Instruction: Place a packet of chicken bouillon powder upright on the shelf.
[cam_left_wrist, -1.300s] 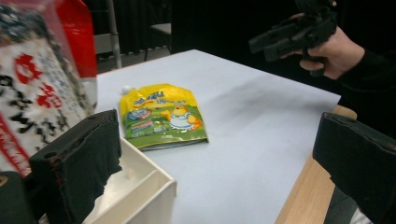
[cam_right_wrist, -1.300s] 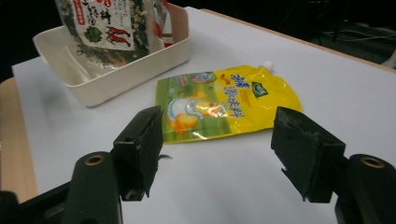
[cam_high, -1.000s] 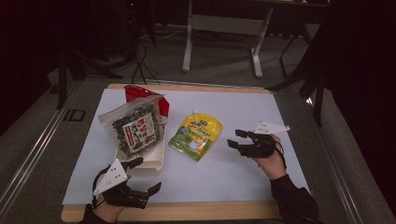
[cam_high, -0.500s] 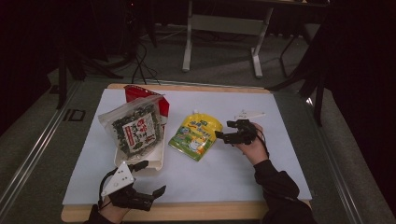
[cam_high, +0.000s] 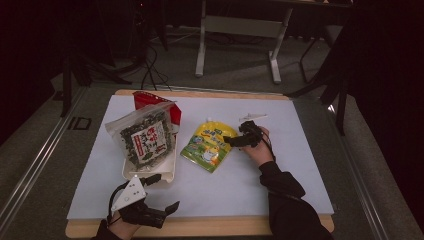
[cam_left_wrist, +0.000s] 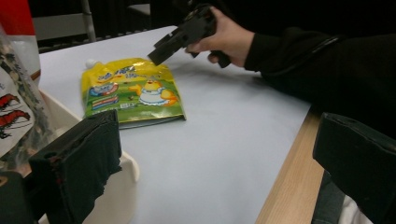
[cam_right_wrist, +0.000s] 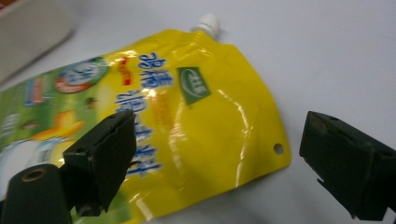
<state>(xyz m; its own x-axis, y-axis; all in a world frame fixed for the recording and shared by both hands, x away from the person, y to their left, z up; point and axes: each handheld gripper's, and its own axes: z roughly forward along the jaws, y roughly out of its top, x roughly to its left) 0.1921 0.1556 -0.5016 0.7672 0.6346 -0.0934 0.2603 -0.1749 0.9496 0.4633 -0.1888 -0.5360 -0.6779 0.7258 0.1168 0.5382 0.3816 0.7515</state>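
A yellow spouted pouch (cam_high: 207, 146) lies flat at the middle of the white sheet, spout pointing away from me. My right gripper (cam_high: 232, 141) hovers low over the pouch's right edge. Its jaws have just been opening and stand wide apart. In the right gripper view the pouch (cam_right_wrist: 187, 107) lies below and between the jaws of the right gripper (cam_right_wrist: 219, 140), and the pads do not press on it. My left gripper (cam_high: 162, 194) rests open near the front edge with nothing in it. The left gripper view shows the left gripper (cam_left_wrist: 219, 158), the pouch (cam_left_wrist: 130, 91) and the right gripper (cam_left_wrist: 161, 51) above it.
A white tray (cam_high: 150, 176) at the left holds a clear bag of dark snacks (cam_high: 145, 137), with a red pack (cam_high: 156, 101) behind it. The white sheet (cam_high: 280, 165) covers a wooden table (cam_high: 210, 227). Chair and table legs stand on the floor beyond.
My right gripper has moved left and down from the sheet's right side to the pouch's edge, and its jaws have spread wider. The left gripper has barely shifted.
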